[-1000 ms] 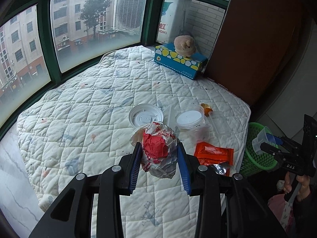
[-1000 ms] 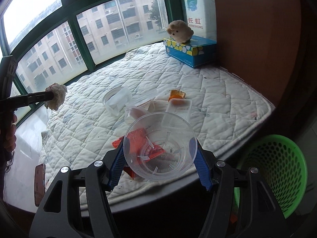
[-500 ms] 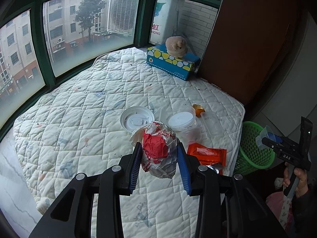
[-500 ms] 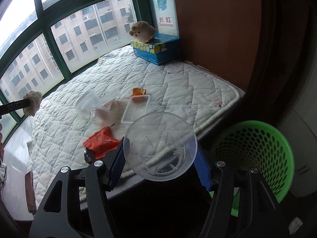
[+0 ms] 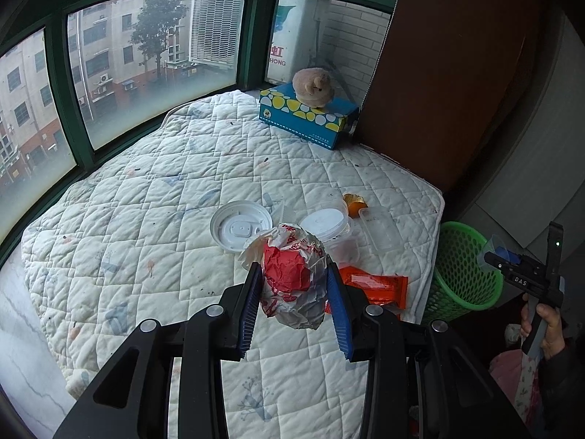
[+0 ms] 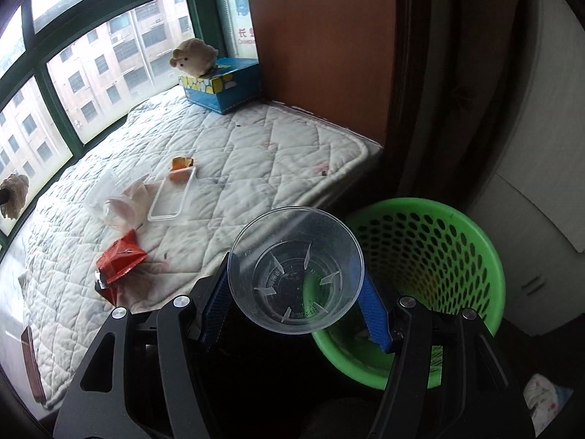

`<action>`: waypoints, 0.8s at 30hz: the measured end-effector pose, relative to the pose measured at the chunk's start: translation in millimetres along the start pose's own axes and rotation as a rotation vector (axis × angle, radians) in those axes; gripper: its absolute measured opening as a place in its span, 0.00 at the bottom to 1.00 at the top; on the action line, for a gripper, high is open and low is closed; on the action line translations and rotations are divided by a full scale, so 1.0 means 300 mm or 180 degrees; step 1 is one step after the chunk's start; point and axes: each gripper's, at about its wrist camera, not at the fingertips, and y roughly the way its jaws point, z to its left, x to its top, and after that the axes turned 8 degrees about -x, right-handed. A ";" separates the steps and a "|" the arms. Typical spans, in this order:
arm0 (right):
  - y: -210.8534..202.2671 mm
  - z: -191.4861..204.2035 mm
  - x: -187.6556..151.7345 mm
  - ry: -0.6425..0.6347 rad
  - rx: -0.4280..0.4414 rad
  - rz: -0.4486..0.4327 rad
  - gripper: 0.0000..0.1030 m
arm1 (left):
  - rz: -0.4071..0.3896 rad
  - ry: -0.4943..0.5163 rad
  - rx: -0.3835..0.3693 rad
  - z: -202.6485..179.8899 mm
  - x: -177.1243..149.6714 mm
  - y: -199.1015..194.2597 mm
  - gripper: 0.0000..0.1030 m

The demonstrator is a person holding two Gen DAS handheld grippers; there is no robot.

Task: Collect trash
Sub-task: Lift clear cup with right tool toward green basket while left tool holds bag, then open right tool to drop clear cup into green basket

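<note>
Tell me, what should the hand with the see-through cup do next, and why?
Probably carry it a little further over the round green plastic basket and then let go. The right tool is shut on the clear plastic cup, which hangs only over the basket's near rim, with the basket's open mouth just beyond, so releasing now might miss.

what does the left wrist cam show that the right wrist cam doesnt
Only the left wrist view shows the white lid, the person's hand and the red wrapper's print in the left gripper. Only the right shows inside the clear cup in the right gripper. Both show the green basket, orange packet and tissue box.
</note>
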 end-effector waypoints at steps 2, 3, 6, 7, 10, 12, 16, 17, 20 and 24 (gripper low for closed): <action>0.011 -0.024 -0.009 0.0028 -0.0064 0.0030 0.61 | 0.0000 0.0014 -0.0007 -0.007 0.003 0.001 0.34; 0.015 -0.038 -0.014 0.0046 -0.0095 0.0039 0.61 | -0.0001 0.0020 -0.0014 -0.010 0.005 0.001 0.34; 0.025 -0.075 -0.024 0.0097 -0.0176 0.0066 0.61 | -0.0001 0.0042 -0.0028 -0.025 0.011 0.001 0.34; 0.029 -0.088 -0.028 0.0106 -0.0210 0.0073 0.61 | -0.0001 0.0049 -0.0031 -0.029 0.014 0.003 0.34; 0.040 -0.126 -0.036 0.0156 -0.0305 0.0098 0.61 | -0.0002 0.0068 -0.0051 -0.046 0.020 0.007 0.34; 0.050 -0.152 -0.041 0.0187 -0.0351 0.0125 0.61 | 0.0002 0.0084 -0.0062 -0.060 0.022 0.010 0.34; 0.059 -0.186 -0.052 0.0182 -0.0484 0.0138 0.61 | 0.0007 0.0121 -0.0093 -0.089 0.029 0.017 0.34; 0.061 -0.195 -0.054 0.0190 -0.0505 0.0143 0.61 | 0.0006 0.0131 -0.0103 -0.096 0.033 0.019 0.34; 0.070 -0.226 -0.061 0.0221 -0.0569 0.0161 0.61 | 0.0005 0.0171 -0.0128 -0.124 0.043 0.026 0.34; 0.080 -0.264 -0.071 0.0271 -0.0617 0.0187 0.61 | 0.0000 0.0232 -0.0168 -0.164 0.058 0.036 0.34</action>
